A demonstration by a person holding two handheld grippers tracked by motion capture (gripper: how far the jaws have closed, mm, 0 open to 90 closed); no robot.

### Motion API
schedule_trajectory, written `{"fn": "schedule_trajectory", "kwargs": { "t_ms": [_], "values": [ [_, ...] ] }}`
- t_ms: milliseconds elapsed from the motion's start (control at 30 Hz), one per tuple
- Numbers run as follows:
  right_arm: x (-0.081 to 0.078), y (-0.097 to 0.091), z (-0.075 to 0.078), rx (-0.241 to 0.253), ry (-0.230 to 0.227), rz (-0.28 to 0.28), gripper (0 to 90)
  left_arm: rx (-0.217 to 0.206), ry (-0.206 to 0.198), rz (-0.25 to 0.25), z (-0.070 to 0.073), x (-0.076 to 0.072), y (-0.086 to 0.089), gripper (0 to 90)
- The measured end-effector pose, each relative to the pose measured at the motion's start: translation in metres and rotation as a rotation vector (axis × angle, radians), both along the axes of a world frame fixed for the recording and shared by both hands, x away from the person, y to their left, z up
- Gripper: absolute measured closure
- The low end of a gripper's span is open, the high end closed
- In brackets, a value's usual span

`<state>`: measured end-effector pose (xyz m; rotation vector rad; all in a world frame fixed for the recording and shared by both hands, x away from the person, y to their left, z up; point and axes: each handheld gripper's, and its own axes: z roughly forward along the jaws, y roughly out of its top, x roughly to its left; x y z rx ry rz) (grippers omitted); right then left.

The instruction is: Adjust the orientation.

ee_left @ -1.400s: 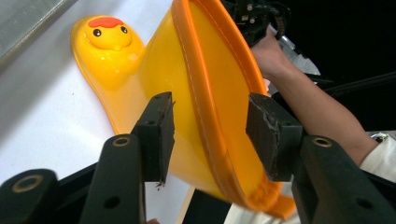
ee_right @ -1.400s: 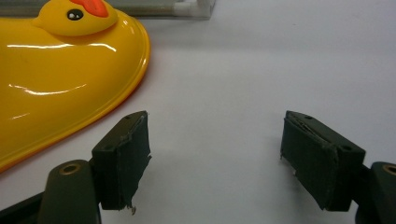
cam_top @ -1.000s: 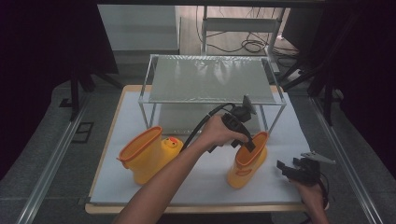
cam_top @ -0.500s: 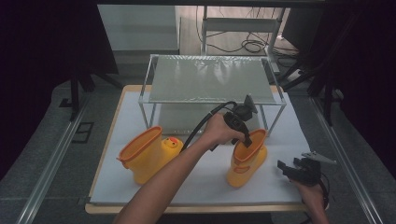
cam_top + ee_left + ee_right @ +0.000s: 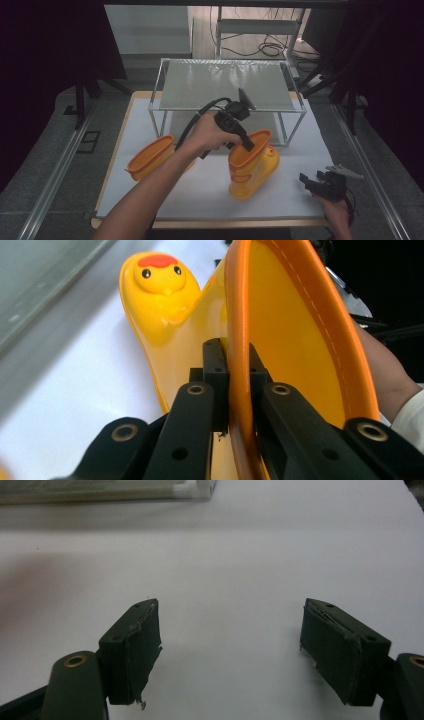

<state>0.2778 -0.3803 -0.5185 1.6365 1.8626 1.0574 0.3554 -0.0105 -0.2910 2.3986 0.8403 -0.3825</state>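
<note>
A yellow rubber boot [image 5: 252,167] with an orange rim and a duck face on its toe [image 5: 160,275] stands tilted at the front right of the white table. My left gripper [image 5: 248,146] comes down from above and is shut on its orange rim [image 5: 240,315], one pad inside the shaft and one outside; its jaws have just been closing onto that rim. A second matching boot [image 5: 150,157] lies on its side to the left. My right gripper [image 5: 311,184] rests low at the table's front right, open with nothing between its pads [image 5: 135,650].
A metal-framed rack with a mesh shelf [image 5: 227,85] stands across the back of the white table top [image 5: 200,195], just behind the boots. Dark floor and rails flank the table. Cables lie on the floor beyond the rack.
My left gripper closed on the boot's rim, then moved left and up, dragging the boot leftward and tilting it. The right gripper and the lying boot stayed put.
</note>
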Motion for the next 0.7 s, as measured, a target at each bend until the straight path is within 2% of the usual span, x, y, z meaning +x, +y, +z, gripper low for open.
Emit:
{"fn": "schedule_trajectory", "kwargs": {
  "t_ms": [133, 167, 200, 367, 500, 700],
  "values": [
    [-0.001, 0.001, 0.003, 0.012, -0.015, -0.002, 23.8, 0.011, -0.024, 0.037, 0.003, -0.006, 0.029, 86.6],
    [-0.001, 0.001, 0.003, 0.012, -0.015, -0.002, 23.8, 0.011, -0.024, 0.037, 0.003, -0.006, 0.029, 86.6],
    [-0.002, 0.001, 0.004, 0.012, -0.016, 0.001, 23.9, 0.023, -0.029, 0.055, 0.001, -0.009, 0.045, 86.6],
    [-0.001, 0.004, 0.005, 0.012, -0.027, 0.005, 24.0, 0.053, -0.035, 0.085, -0.007, -0.012, 0.073, 86.6],
    [-0.001, 0.004, 0.005, 0.010, -0.024, 0.008, 24.0, 0.068, -0.041, 0.101, -0.013, -0.015, 0.087, 86.6],
    [-0.001, 0.004, 0.006, 0.011, -0.031, 0.007, 24.0, 0.097, -0.043, 0.092, -0.028, -0.019, 0.101, 86.6]
  ]
}}
